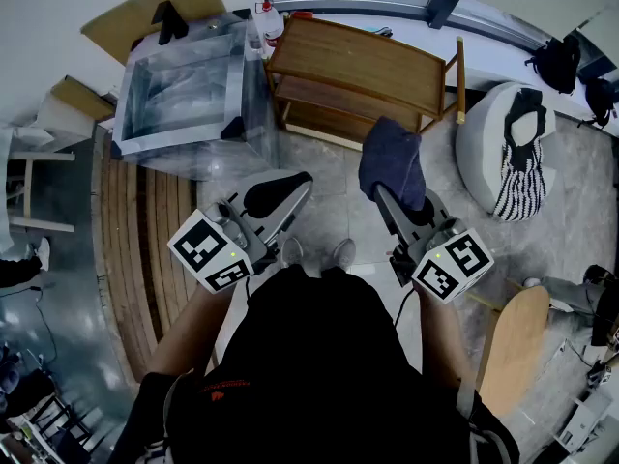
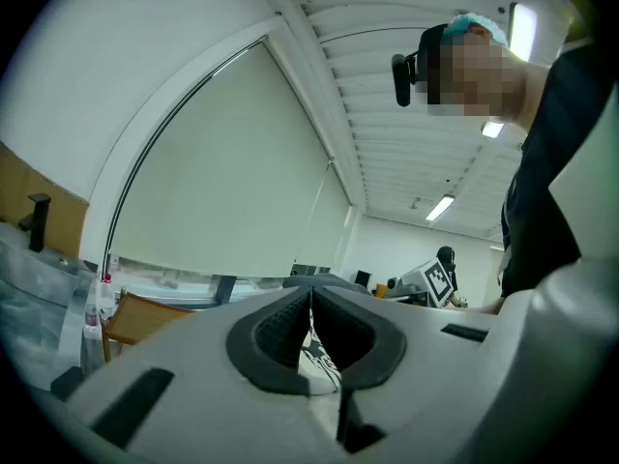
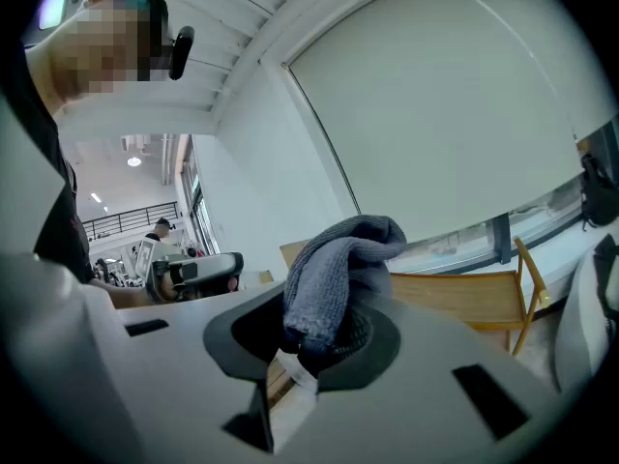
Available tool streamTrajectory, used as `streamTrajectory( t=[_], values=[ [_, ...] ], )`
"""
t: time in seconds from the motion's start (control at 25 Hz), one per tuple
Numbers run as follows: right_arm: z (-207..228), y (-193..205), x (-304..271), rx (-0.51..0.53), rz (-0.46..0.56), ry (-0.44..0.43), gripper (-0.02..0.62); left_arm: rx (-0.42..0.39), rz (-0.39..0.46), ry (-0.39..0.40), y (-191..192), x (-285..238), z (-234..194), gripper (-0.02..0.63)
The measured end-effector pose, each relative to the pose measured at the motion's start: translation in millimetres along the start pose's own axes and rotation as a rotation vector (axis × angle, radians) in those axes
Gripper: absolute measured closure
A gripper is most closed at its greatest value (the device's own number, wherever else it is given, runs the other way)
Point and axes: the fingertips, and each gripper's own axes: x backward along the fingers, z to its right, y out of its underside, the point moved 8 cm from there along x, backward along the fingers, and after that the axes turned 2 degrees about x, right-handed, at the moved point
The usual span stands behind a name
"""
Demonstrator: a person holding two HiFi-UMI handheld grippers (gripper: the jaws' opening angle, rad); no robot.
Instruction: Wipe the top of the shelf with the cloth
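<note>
right gripper (image 3: 317,341) clamps bunched blue-grey cloth (image 3: 340,264)

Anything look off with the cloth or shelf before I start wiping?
Nothing stands out. The cloth is bunched but clamped in the right gripper; the wooden shelf stands upright, its top bare. The left gripper is shut, empty.

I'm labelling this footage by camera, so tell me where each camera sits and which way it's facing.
Head view: on the person's head, facing steeply down at the wooden shelf, left tool and right tool; torso and forearms show.
Left gripper view: on the left tool, looking up along its shut jaws at the window blind; torso at right.
Right gripper view: on the right tool, looking up along jaws shut on the cloth; torso at left.
Shared: all three show the wooden shelf.
</note>
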Motion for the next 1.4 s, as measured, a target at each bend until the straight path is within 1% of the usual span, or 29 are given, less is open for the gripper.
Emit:
streamTrajectory(
  t=[0.32,0.84,1.04,1.4],
  values=[
    [6,-1,6,-0.022,0.023,0.002,0.526,-0.006,0.000,-0.007,0,-6,4,0.580],
    [46,-1,56,-0.005,0.013,-0.073,0.526,-0.012,0.020,-0.079,21,-46,42,0.580],
    [67,-2,77,-0.017,0.021,-0.068,0.526,-0.012,0.013,-0.092,27,-63,53,0.580],
    [96,2,87,-0.038,0.017,-0.056,0.526,-0.012,0.011,-0.101,35,-89,52,0.580]
  ],
)
